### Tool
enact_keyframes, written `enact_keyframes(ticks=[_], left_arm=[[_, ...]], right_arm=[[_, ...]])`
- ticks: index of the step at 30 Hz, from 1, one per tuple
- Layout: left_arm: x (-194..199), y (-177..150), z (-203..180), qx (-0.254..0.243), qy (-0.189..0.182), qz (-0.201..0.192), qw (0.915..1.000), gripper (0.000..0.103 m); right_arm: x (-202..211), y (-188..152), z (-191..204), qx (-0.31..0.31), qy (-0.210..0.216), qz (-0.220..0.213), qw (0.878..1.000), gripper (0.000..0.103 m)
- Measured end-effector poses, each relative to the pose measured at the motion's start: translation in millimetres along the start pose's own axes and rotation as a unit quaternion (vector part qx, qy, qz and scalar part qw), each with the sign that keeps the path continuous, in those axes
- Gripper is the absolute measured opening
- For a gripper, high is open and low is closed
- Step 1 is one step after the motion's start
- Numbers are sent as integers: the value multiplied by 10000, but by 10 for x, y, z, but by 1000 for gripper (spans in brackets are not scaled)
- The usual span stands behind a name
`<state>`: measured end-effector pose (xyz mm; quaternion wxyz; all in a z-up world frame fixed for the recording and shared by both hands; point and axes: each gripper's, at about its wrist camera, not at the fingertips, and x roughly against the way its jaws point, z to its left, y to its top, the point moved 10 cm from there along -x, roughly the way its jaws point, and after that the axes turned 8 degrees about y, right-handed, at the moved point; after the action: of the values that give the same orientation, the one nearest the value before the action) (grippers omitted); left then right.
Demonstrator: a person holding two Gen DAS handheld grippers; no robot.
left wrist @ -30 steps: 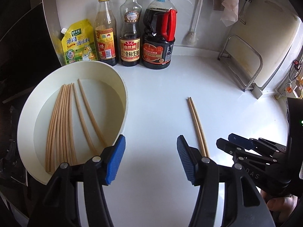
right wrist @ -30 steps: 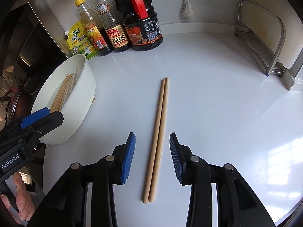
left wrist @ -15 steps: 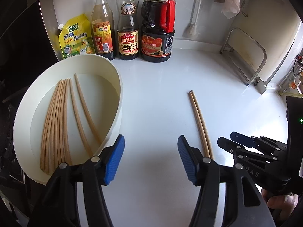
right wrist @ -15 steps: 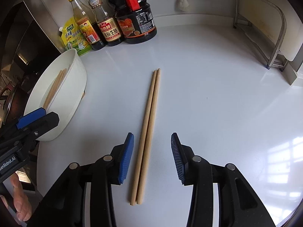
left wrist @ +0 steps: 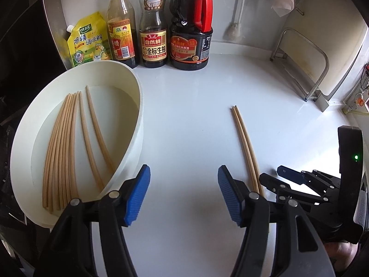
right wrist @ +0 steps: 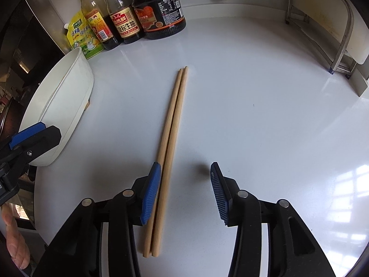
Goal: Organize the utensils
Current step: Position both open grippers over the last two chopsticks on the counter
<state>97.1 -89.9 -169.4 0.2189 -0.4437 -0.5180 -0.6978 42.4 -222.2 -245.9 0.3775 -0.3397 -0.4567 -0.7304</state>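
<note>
— Two chopsticks (right wrist: 169, 152) are seen lying side by side, touching along their length, on the white countertop (right wrist: 253, 120). Where are they placed against the right gripper (right wrist: 183, 192)?

— They are found between its blue pads, close against the left pad (right wrist: 151, 195), with a wide gap left to the other pad. No pressing is shown; the jaws are opening, and nothing is grasped.

— And the left gripper (left wrist: 183, 194)?

— Its jaws are also being opened, with only bare countertop between the pads. The pair on the counter is seen just to its right, partly hidden behind its right finger (left wrist: 244, 198).

— What is held in the white bowl (left wrist: 138, 106)?

— More chopsticks (left wrist: 64, 147) are laid on its floor: a tight bundle to the left and two looser ones beside it. The bowl is set at the counter's left edge, near the left gripper.

— What is arranged farther out?

— Three sauce bottles (left wrist: 153, 25) are lined up against the back wall, with a yellow seasoning pouch (left wrist: 88, 40) beside them, behind the bowl. A metal rack (right wrist: 322, 23) holding a white board is stood at the far right, well apart from the chopsticks. A brush (left wrist: 234, 27) is hung on the wall near the bottles.
</note>
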Motion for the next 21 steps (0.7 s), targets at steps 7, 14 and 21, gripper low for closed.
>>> enact_keyframes(ticks=[7, 14, 21], left_arm=[[-50, -11, 12, 37, -4, 46, 10000, 60], [-92, -12, 29, 62, 3, 83, 9999, 60], [-146, -55, -105, -32, -88, 160, 9998, 60]], right_arm=[[-47, 32, 28, 273, -262, -49, 9993, 43], [-91, 52, 102, 627, -550, -52, 9965, 43], [-60, 45, 96, 758, -616, -126, 9951, 18]])
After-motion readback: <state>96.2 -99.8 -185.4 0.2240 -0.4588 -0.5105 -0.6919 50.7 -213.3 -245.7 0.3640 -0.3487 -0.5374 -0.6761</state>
